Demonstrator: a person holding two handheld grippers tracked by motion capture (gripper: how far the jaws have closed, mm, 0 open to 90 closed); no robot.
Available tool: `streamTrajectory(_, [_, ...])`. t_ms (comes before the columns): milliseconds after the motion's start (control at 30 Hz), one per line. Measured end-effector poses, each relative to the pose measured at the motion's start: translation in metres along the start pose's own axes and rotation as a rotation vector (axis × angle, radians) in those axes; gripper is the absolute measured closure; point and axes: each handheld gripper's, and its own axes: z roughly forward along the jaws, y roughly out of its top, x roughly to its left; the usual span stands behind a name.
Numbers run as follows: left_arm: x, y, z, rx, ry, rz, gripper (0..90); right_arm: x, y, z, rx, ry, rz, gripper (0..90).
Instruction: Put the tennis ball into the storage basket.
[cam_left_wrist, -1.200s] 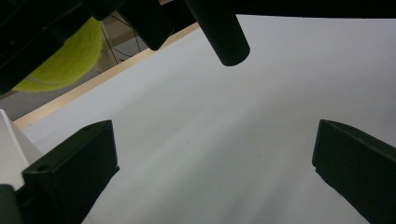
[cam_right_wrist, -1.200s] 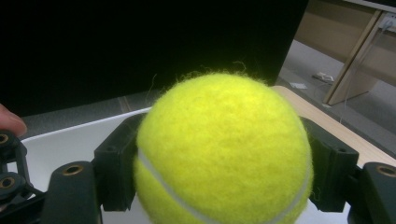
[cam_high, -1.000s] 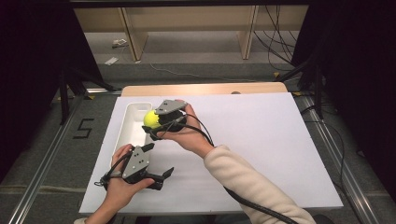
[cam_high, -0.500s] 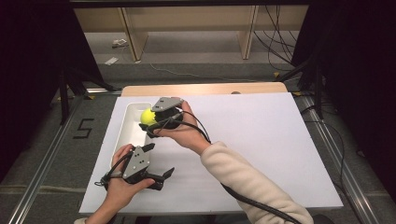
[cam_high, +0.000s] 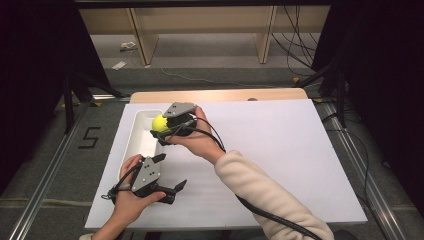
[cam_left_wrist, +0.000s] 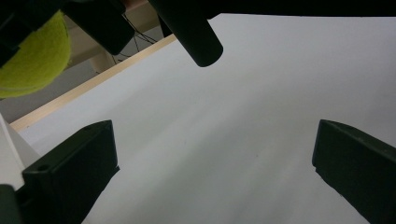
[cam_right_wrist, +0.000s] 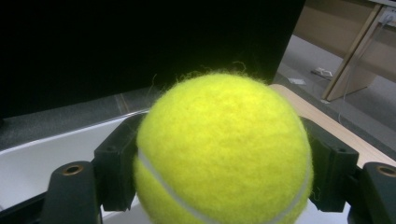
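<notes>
Left of centre in the high view, the right gripper has its jaws clamped on either side of a yellow tennis ball, holding it over the upper part of a long white tray. Through the right gripper view the tennis ball sits squeezed between the two black jaws, with the tray's white floor below at lower left. Toward the lower left of the high view, the left gripper rests low over the white board just beside the tray, its jaws spread wide with nothing between them. In the left gripper view the ball shows at the upper left corner.
</notes>
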Motion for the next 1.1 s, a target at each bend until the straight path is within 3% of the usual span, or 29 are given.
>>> streamTrajectory(1100, [-0.001, 0.001, 0.000, -0.002, -0.003, 0.005, 0.0, 0.003, 0.007, 0.011, 0.012, 0.010, -0.010, 26.5])
